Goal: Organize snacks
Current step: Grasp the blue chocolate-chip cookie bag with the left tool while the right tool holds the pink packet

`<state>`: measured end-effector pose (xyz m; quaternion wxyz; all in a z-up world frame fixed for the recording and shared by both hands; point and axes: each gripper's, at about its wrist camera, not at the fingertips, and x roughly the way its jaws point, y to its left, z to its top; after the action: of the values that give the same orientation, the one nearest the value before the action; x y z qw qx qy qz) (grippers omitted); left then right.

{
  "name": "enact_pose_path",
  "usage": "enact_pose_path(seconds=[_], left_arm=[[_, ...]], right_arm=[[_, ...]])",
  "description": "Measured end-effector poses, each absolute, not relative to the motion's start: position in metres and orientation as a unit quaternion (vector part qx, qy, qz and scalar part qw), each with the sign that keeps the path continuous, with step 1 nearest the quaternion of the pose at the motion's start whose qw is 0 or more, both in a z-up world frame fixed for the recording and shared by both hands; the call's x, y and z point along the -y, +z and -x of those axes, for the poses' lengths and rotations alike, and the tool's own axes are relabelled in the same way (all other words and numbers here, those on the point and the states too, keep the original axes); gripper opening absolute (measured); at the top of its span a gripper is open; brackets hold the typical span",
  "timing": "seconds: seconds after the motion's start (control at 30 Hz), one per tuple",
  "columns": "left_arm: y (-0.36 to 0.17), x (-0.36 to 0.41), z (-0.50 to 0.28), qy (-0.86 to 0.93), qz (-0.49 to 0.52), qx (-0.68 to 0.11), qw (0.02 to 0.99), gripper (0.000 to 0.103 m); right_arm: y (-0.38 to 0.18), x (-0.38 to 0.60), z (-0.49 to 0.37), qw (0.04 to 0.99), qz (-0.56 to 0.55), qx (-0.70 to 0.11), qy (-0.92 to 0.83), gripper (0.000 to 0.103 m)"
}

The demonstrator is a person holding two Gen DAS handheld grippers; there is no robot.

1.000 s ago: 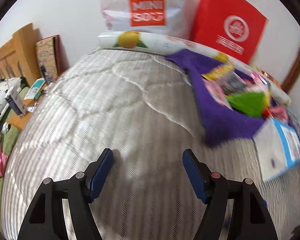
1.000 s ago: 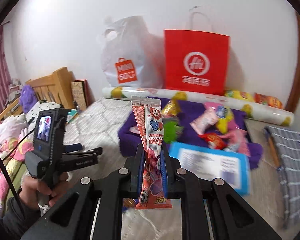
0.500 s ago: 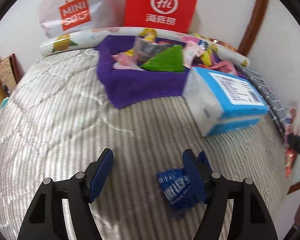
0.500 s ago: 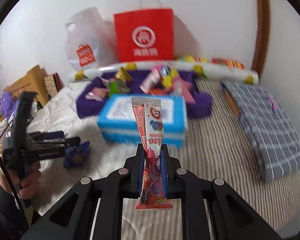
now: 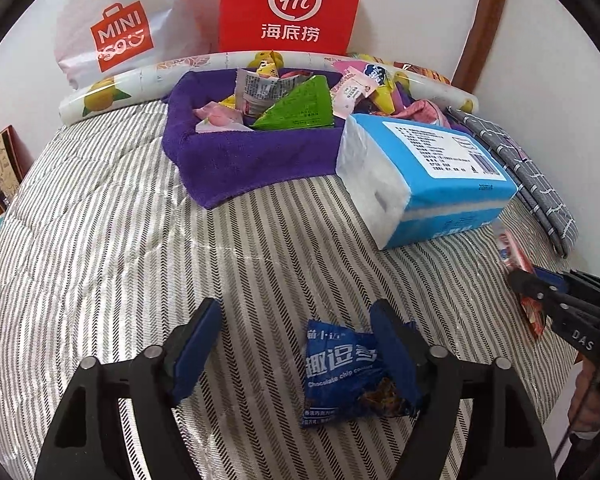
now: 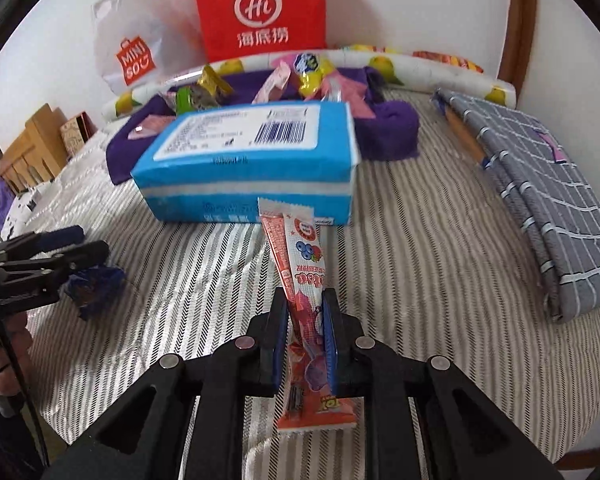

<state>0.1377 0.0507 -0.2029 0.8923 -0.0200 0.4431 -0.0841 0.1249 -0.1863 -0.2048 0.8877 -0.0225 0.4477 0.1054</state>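
My left gripper (image 5: 296, 316) is open just above the striped bed cover. A blue chocolate cookie packet (image 5: 346, 368) lies between its fingers, against the right one. My right gripper (image 6: 303, 304) is shut on a red and pink fruit snack stick (image 6: 300, 264) and holds it upright, low over the cover. It also shows at the right edge of the left wrist view (image 5: 540, 280). A purple towel basket (image 5: 236, 152) full of snack packets sits at the back. The left gripper and blue packet (image 6: 96, 288) show at the left of the right wrist view.
A blue tissue pack (image 5: 428, 176) lies in front of the basket. A folded grey checked cloth (image 6: 540, 184) lies on the right. A red paper bag (image 5: 292, 4), a white Miniso bag (image 5: 116, 36) and a fruit-print roll (image 5: 112, 94) stand against the wall.
The left gripper swung right and came down around the blue cookie packet. The right gripper moved forward and lowered with the snack stick, close to the tissue pack.
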Motion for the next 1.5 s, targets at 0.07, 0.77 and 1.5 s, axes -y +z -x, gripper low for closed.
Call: enact_pose_path(seconds=[0.07,0.77,1.5], left_arm=[[-0.204,-0.046,-0.137,-0.082,0.008,-0.439,0.895,0.08],[-0.204,-0.041,-0.123,-0.075,-0.02,-0.424,0.902,0.052],[-0.203,-0.051,-0.101,-0.112,0.013,-0.43,0.896,0.063]], right_arm=[[-0.207,0.184,-0.128,0.886,0.025,-0.451,0.103,0.019],[-0.211,0.168,-0.127,0.891,0.046,-0.443,0.091,0.048],[-0.214,0.183,-0.108,0.892,0.028,-0.437,0.109,0.055]])
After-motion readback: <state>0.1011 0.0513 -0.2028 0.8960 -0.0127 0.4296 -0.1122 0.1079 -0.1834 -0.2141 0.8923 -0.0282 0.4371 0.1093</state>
